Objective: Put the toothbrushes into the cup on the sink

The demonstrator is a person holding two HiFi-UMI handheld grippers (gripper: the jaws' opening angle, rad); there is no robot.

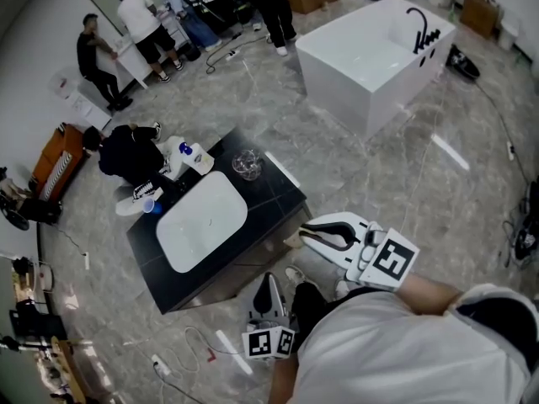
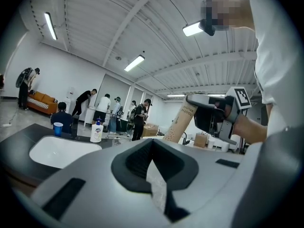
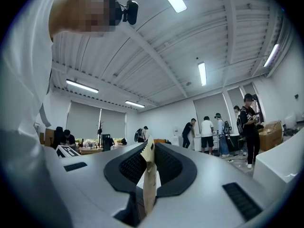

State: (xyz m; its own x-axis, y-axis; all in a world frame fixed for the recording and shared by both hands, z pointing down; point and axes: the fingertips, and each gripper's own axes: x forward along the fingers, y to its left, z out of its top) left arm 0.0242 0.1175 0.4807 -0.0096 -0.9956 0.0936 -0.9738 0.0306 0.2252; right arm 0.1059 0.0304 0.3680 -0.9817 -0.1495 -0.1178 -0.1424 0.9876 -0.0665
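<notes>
Right gripper [image 3: 148, 148] pinches the cardboard toothbrush pack [image 3: 151, 186] by its end, left gripper [image 2: 152, 146] pressed together, empty; the pack may pivot loose before the sink [image 1: 202, 221]

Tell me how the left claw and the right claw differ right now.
The right claw is clamped on a tan cardboard toothbrush box. The left claw holds nothing, and its tips are together. In the head view the right claw is further forward, by the corner of the black sink counter, while the left claw is back near the person's body. Both are white with black pads.
</notes>
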